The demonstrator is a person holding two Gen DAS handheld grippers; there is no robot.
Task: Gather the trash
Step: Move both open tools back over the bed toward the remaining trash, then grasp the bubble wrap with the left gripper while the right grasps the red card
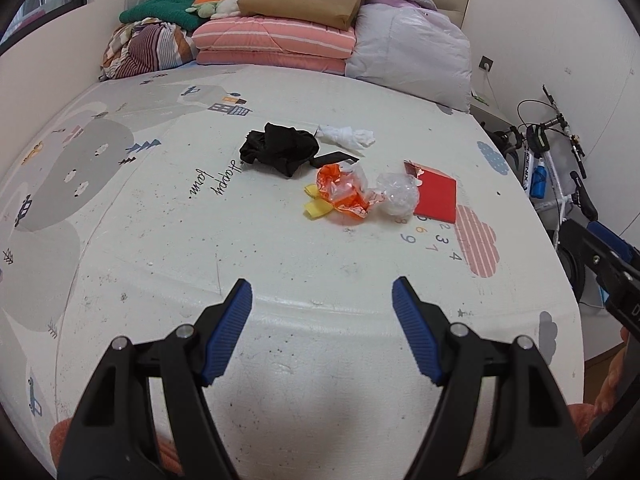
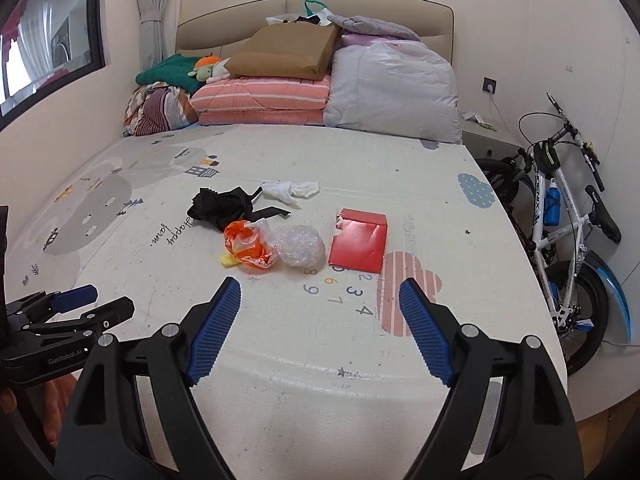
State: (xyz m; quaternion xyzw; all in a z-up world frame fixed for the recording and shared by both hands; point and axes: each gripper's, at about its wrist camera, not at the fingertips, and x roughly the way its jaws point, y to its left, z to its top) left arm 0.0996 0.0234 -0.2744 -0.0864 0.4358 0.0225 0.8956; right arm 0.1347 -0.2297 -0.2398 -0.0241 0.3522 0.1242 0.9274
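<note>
Left gripper (image 1: 322, 328) and right gripper (image 2: 320, 330), jaws apart and empty; ahead on the mat (image 2: 280, 360): orange wrapper (image 2: 246, 250), clear plastic wad (image 2: 298, 246), red card (image 2: 360, 246)—we judge collection unstarted, reach forward next.

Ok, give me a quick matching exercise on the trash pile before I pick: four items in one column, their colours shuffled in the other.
Items:
1. crumpled bag
2. torn envelope
3. tissue wad
4. snack wrapper

Colours:
A. white
B. orange
C. black
D. red

Pairs: 1-C, 2-D, 3-A, 4-B. All four lie on the play mat, ahead of both open grippers.
</note>
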